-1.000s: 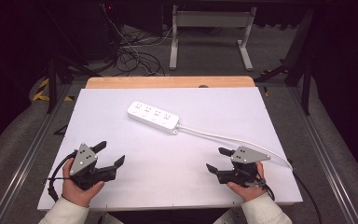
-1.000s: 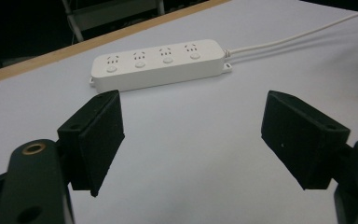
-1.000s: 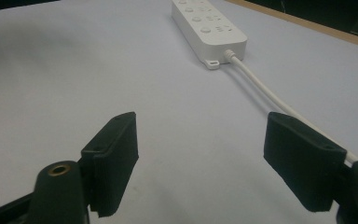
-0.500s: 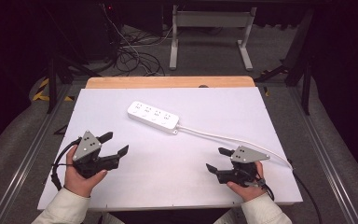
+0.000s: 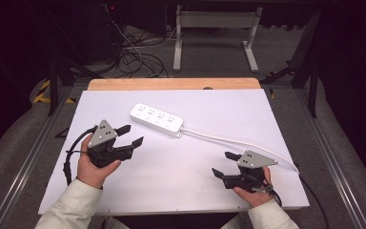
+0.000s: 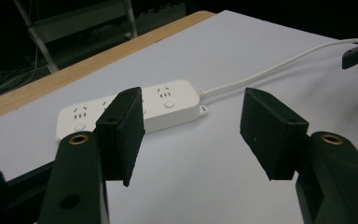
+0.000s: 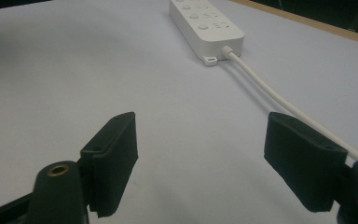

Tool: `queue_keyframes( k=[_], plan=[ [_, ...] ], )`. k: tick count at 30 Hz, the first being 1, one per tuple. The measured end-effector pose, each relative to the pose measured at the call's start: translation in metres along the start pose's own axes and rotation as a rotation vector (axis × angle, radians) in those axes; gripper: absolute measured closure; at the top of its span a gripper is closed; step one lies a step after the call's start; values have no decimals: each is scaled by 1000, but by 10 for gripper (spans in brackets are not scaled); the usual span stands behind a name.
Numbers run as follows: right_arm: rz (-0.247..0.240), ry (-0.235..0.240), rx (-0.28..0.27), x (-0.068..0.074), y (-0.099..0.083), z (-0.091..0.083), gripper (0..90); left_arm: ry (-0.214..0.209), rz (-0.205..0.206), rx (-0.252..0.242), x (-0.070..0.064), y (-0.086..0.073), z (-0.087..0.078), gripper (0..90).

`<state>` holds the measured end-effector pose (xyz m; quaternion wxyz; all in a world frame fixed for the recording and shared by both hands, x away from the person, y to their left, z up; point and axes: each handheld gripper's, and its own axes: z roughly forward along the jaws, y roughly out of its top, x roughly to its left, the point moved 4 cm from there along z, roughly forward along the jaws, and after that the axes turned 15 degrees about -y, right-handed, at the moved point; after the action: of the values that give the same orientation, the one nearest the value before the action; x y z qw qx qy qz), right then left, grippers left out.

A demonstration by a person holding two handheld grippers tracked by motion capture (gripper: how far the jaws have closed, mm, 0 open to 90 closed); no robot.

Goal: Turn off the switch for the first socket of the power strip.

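The person's left hand (image 5: 94,164) comes in from the bottom left in a pale sleeve, wrapped round the left gripper (image 5: 129,135) and holding it above the white table (image 5: 267,119), angled toward the far right. Its jaws stand wide apart with nothing between them; in the left gripper view they frame the white power strip (image 6: 130,111), which lies flat a little way beyond them (not touching). The right hand (image 5: 253,188) sits low near the table's front edge, holding the right gripper (image 5: 224,163) pointed left across the surface. Its jaws are also spread wide and empty. The power strip lies slantwise on the far middle of the table, and its white cable (image 5: 233,140) runs from its right end toward the right gripper, passing just behind it
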<state>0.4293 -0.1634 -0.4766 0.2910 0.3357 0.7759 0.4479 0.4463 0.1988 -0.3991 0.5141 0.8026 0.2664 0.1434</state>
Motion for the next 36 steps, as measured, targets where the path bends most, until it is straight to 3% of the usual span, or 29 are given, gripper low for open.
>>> queue_keyframes(
  k=[5, 11, 15, 18, 21, 24, 25, 26, 30, 34, 36],
  plan=[
    [0, 0, 2, 0, -1, 0, 259, 5, -15, 26, 5, 7, 10, 414],
    [-2, 0, 1, 0, -1, -1, 258, 22, -4, 53, 8, 14, 20, 425],
    [-4, 1, 1, 0, -1, 0, 257, 7, -9, 84, 9, 17, 27, 404],
    [-8, 2, 0, 0, -1, 0, 256, -6, -35, 97, 12, 19, 34, 417],
    [-9, 1, -1, 0, 0, -1, 257, 2, -49, 89, 16, 22, 40, 474],
    [-8, 3, -1, 0, -1, 0, 256, -20, -86, 88, 22, 23, 48, 580],
    [-8, 3, -1, 0, -1, 0, 256, -8, -90, 83, 25, 23, 50, 580],
    [-7, 6, -2, 0, -1, 0, 256, -8, -104, 74, 26, 23, 52, 678],
    [-5, 11, -3, 0, -1, 0, 256, -16, -123, 61, 34, 24, 62, 782],
    [-2, 15, -1, 1, -1, 0, 256, -46, -165, 37, 41, 23, 73, 887],
    [1, 17, -2, 1, -1, 0, 256, -67, -196, 18, 44, 23, 78, 895]
  ],
)
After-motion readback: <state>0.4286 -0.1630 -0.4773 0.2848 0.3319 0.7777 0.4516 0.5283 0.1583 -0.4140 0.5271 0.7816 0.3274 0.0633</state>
